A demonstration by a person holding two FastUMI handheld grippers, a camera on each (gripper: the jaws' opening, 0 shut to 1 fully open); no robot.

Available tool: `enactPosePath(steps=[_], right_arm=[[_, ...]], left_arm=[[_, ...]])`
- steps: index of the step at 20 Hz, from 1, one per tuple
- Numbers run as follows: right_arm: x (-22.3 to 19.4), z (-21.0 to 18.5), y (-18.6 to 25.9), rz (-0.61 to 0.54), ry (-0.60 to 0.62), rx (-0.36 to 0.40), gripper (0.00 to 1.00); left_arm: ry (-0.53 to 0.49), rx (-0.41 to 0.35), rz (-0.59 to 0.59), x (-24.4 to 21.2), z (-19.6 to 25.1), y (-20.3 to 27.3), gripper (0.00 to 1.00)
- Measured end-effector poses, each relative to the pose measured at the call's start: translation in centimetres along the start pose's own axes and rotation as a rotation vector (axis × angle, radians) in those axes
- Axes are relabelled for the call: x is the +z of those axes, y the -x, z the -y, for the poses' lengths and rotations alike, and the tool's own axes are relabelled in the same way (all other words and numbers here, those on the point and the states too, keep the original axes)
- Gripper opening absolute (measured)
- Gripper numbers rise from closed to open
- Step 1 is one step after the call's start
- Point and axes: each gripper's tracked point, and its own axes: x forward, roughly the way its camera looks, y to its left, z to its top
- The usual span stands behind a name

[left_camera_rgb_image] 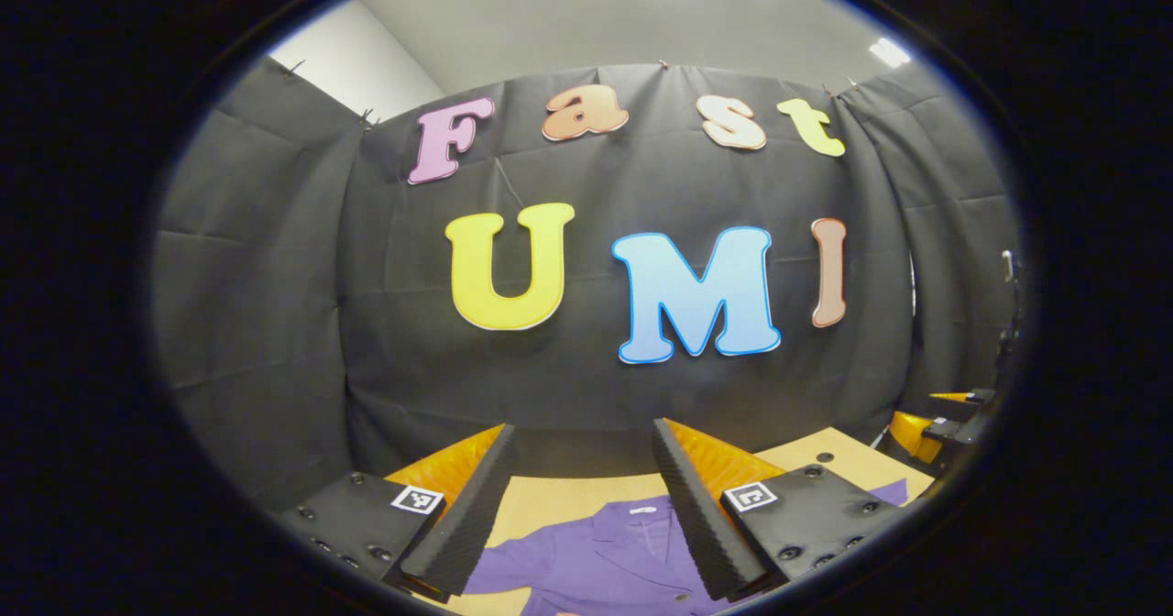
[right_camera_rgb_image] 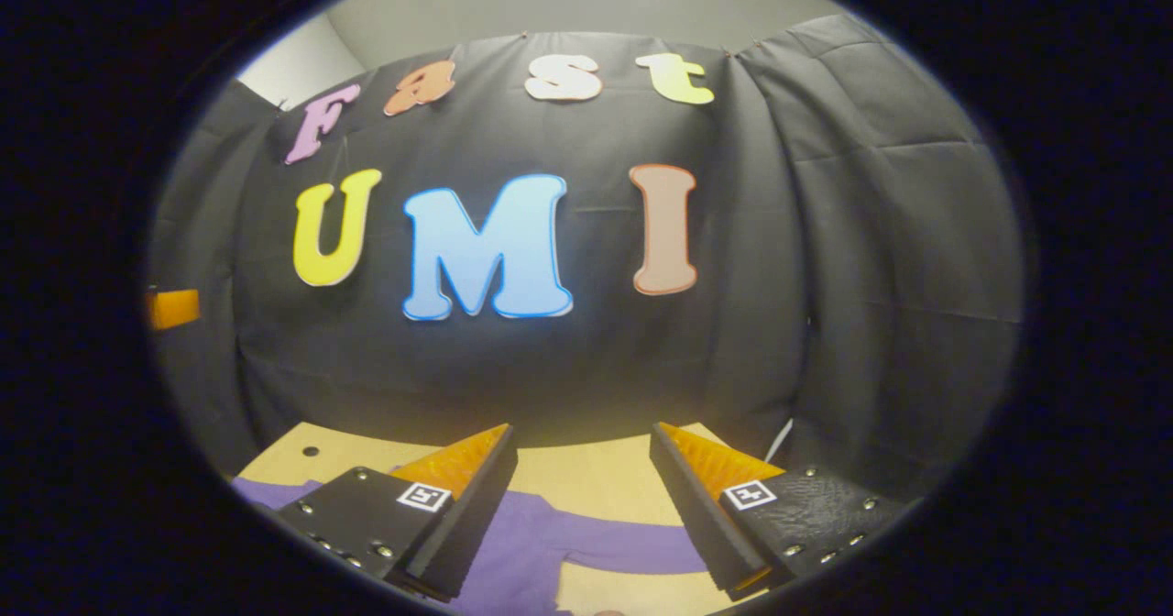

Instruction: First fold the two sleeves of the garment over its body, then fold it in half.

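Note:
A purple shirt (left_camera_rgb_image: 605,556) lies flat on a light wooden table (left_camera_rgb_image: 550,501), its collar and a white label toward the far wall. My left gripper (left_camera_rgb_image: 582,456) hangs open above the collar area, nothing between its fingers. In the right gripper view the same shirt (right_camera_rgb_image: 541,543) shows a long sleeve (right_camera_rgb_image: 632,547) stretched out to the right across the table (right_camera_rgb_image: 586,474). My right gripper (right_camera_rgb_image: 582,456) is open above that sleeve and holds nothing.
The black cloth wall (left_camera_rgb_image: 586,387) stands right behind the table's far edge. The other gripper's body (left_camera_rgb_image: 944,423) shows at the right edge of the left gripper view. Small holes (right_camera_rgb_image: 311,451) dot the tabletop.

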Motion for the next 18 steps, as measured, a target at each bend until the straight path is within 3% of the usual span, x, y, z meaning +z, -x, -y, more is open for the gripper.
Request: enactPosePath(steps=[11, 18], right_arm=[[-14.6, 15.6, -2.3, -0.332, -0.095, -0.271, 0.94], [-23.6, 19.5, -2.8, -0.529, -0.102, -0.303, 0.94]], left_arm=[[-0.02, -0.01, -0.033, -1.2, 1.2, -1.4, 0.93], [-0.024, 0.021, -0.056, -1.9, 0.8, -1.2, 0.93]])
